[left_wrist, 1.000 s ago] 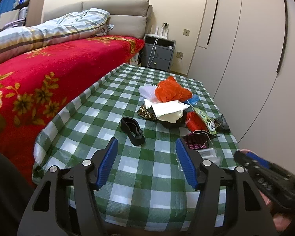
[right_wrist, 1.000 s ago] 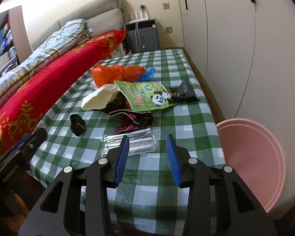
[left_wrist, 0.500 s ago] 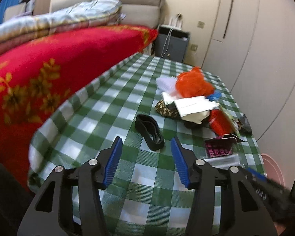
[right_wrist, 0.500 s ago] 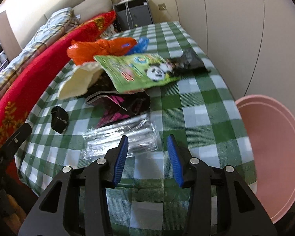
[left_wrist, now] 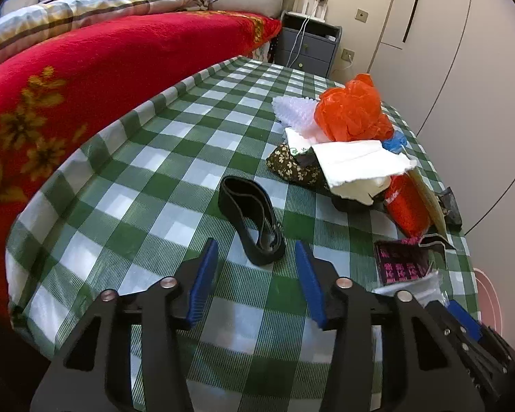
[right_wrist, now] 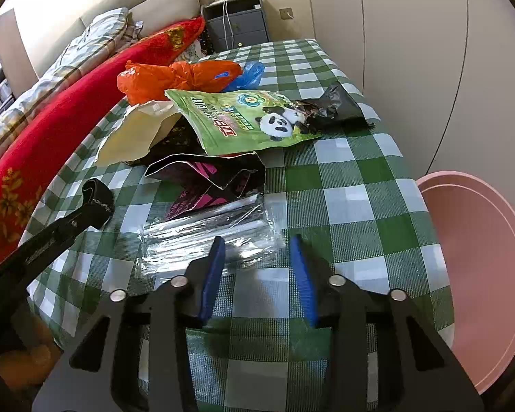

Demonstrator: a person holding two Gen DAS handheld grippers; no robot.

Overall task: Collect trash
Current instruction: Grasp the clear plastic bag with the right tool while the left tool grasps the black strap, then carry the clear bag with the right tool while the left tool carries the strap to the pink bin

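The left claw (left_wrist: 255, 271) hangs low over the near end of a table (left_wrist: 175, 144) covered in green-and-white check cloth, its blue-padded jaws spread with nothing between them. A black strap loop (left_wrist: 249, 221) lies on the cloth at 12 o'clock from the claw, just beyond the fingertips and in line with the gap, not touched by either pad. The main heap of trash sits farther off at about 1 o'clock: an orange plastic bag (left_wrist: 353, 111) at the far side, torn white paper (left_wrist: 357, 163) in front of it, and a red packet (left_wrist: 407, 207) to the right. A black-and-pink wrapper (left_wrist: 400, 261) lies at 3 o'clock from the claw, near the table's right edge.

The right claw (right_wrist: 257, 264) is also spread and holds nothing. A clear plastic sleeve (right_wrist: 209, 237) lies flat on the cloth at about 11 o'clock; the left fingertip overlaps its near edge, though whether it touches cannot be told. Beyond it, at 12 o'clock, is the black-and-pink wrapper (right_wrist: 213, 185), then a green panda pouch (right_wrist: 247, 122) leaning on the heap, with a crumpled black bag (right_wrist: 336, 110) at 1 o'clock. A pink bin (right_wrist: 477, 267) stands beside the table at 3 o'clock. A red blanket (left_wrist: 79, 79) covers the bed along the table's left side.
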